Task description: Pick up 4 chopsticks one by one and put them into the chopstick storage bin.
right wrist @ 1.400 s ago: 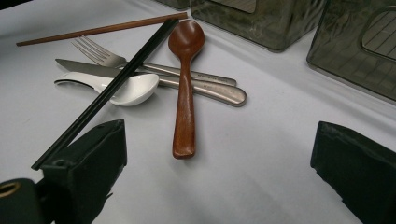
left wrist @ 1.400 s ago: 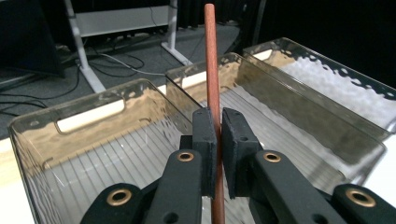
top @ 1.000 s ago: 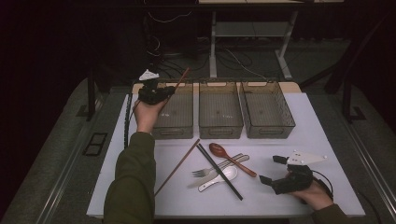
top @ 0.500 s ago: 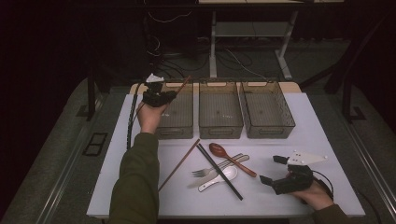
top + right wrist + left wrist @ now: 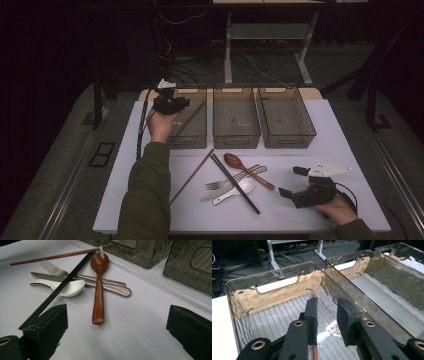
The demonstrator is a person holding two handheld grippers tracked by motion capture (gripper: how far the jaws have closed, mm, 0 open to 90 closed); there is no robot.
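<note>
Resting against left pad (image 5: 312,315): chopstick (image 5: 314,353)

My notes from remote station. Left bin (image 5: 274,280): clear smoky plastic, glossy, ribbed floor. Chopstick (image 5: 313,353) in it: reddish-brown wood, smooth. My left gripper (image 5: 325,315): pads matt black, foam-like, slightly rough. Spoon (image 5: 98,287): dark wood, satin sheen. Fork (image 5: 82,277) and knife (image 5: 82,283): brushed metal. Soup spoon (image 5: 67,287): white, glossy, ceramic-looking. Black chopstick (image 5: 62,285): matt. Table (image 5: 140,322): white, matt, smooth.
</note>
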